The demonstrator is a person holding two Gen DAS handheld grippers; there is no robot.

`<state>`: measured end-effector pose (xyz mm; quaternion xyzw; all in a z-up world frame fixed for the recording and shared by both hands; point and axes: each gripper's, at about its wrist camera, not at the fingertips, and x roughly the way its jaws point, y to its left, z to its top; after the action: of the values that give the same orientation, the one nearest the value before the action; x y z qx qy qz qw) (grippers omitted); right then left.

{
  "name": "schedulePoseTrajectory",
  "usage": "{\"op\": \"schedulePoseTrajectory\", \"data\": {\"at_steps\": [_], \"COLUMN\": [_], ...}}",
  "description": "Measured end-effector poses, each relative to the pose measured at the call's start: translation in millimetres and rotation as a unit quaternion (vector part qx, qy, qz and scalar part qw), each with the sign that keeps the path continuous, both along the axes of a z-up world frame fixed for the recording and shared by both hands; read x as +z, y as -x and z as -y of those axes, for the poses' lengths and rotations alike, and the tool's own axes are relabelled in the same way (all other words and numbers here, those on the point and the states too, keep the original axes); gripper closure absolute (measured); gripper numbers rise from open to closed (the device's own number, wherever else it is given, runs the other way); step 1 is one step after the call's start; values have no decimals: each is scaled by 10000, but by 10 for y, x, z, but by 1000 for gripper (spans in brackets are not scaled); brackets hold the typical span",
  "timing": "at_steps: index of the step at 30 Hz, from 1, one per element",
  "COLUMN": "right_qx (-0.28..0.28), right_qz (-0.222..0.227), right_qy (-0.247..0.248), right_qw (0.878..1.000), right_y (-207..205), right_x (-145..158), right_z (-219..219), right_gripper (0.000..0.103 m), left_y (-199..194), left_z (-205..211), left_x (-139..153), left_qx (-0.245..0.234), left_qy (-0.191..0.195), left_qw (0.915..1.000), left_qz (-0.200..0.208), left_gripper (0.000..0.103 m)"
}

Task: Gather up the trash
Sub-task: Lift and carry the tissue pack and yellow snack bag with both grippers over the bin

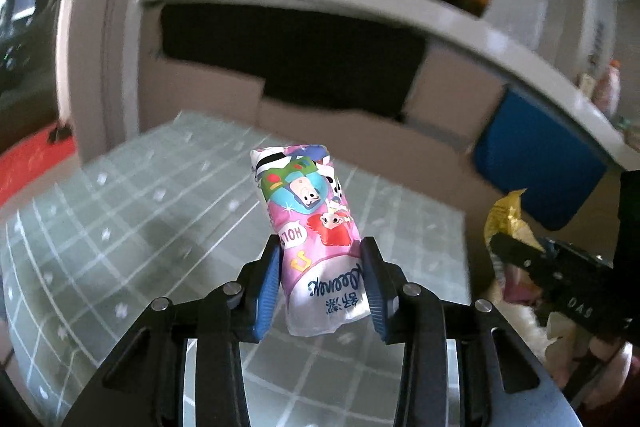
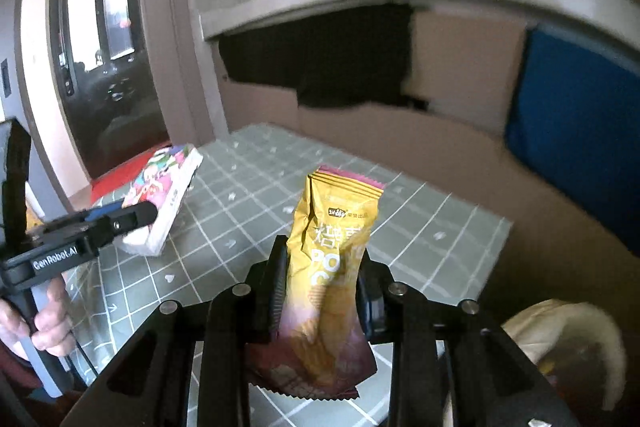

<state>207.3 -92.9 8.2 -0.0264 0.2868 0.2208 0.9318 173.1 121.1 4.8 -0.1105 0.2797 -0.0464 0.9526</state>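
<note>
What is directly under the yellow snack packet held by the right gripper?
Under the yellow snack packet, held off the surface, lies the green grid-patterned tablecloth. The gripper's fingers and the packet hide the patch right beneath.

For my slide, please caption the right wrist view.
Right gripper grips a yellow snack bag above the checked table.
</note>
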Motion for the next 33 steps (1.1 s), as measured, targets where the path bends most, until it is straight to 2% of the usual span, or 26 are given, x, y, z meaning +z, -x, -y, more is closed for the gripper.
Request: {"op": "schedulePoseTrajectory", "data": {"at_steps": [6, 11, 16, 20, 25, 33], "right_qx": [-369, -840, -1313, -1663, -1969, -2223], "right_qz": [636, 1036, 1301, 1362, 1256, 803], "right_qy": [41, 56, -23, -107, -234, -436], "right_qw": [9973, 9911, 9828, 9766, 9721, 9707], "right_y": [343, 607, 816, 933, 974, 807], "right_x": [386, 646, 805, 844, 730, 320], "right_z": [426, 871, 1348, 1685, 2010, 2312], "right_gripper": [75, 75, 75, 75, 75, 75], "left_y": [55, 160, 209, 256, 200, -154], "left_z": [561, 1103, 1664, 2049, 2439, 2784], "left_x": [432, 731, 890, 913, 811, 217], "left_qx": [-607, -1158, -1682, -2039, -2410, -2773], "left_qy": [-95, -184, -279, -334, -293, -10], "left_qw": [9968, 9884, 9785, 9708, 9648, 9608], "left_qz": [521, 963, 1158, 1216, 1009, -20], "left_gripper": [64, 64, 64, 64, 64, 64]}}
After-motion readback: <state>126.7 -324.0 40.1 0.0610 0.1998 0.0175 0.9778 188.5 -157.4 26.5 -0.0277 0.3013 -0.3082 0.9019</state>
